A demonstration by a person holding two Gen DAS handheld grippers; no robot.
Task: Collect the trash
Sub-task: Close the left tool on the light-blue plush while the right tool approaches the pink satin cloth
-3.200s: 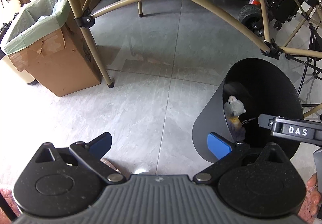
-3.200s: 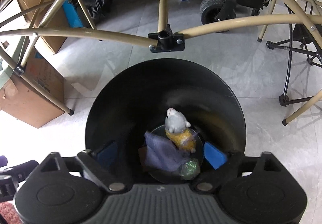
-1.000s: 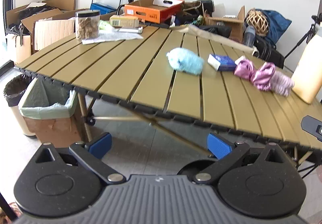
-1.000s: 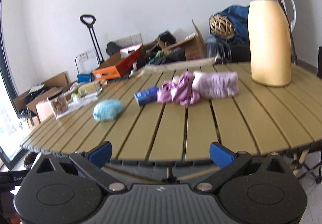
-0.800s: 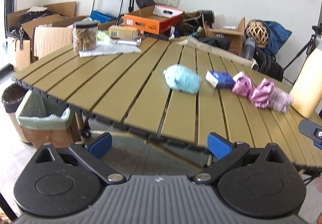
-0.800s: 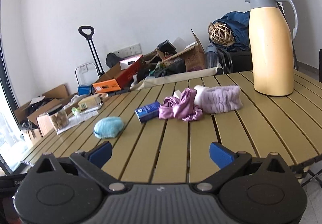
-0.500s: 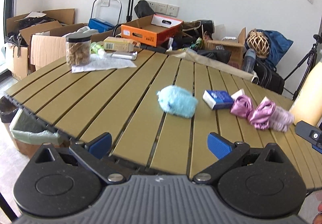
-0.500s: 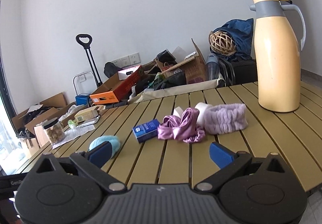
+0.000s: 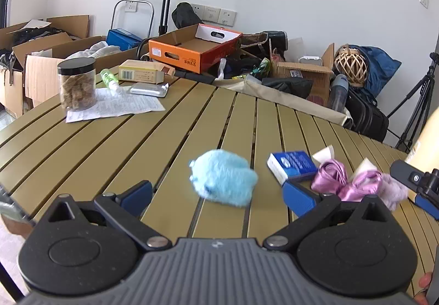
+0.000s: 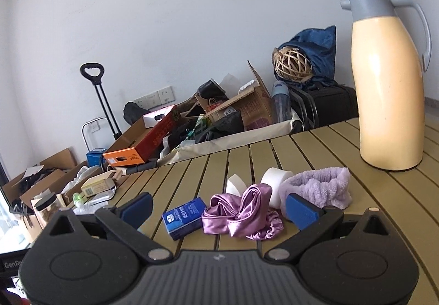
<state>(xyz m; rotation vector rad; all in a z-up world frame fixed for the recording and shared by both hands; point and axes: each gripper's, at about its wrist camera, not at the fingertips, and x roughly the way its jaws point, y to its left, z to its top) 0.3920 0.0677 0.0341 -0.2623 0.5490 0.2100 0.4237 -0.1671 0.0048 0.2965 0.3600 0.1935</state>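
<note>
Left gripper (image 9: 218,195), fingers spread, empty, above slatted table (image 9: 115,140) before blue fluffy ball (image 9: 223,181); right gripper (image 10: 218,207) likewise spread, facing purple satin cloth (image 10: 241,213), possibly a scrunchie, beside blue box (image 10: 185,217).

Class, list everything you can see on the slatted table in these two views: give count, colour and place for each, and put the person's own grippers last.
Slatted table: one, olive, under everything.
Fluffy ball: one, light blue, near edge.
Small box: one, blue, right of ball.
Satin scrunchies: bunch, purple, beside box.
Plush headband: one, lilac, behind scrunchies.
Tape rolls: two, white, behind scrunchies.
Thermos jug: one, cream, far right.
Jar: one, black-lidded, far left on paper sheet.
Left gripper: open.
Right gripper: open.
</note>
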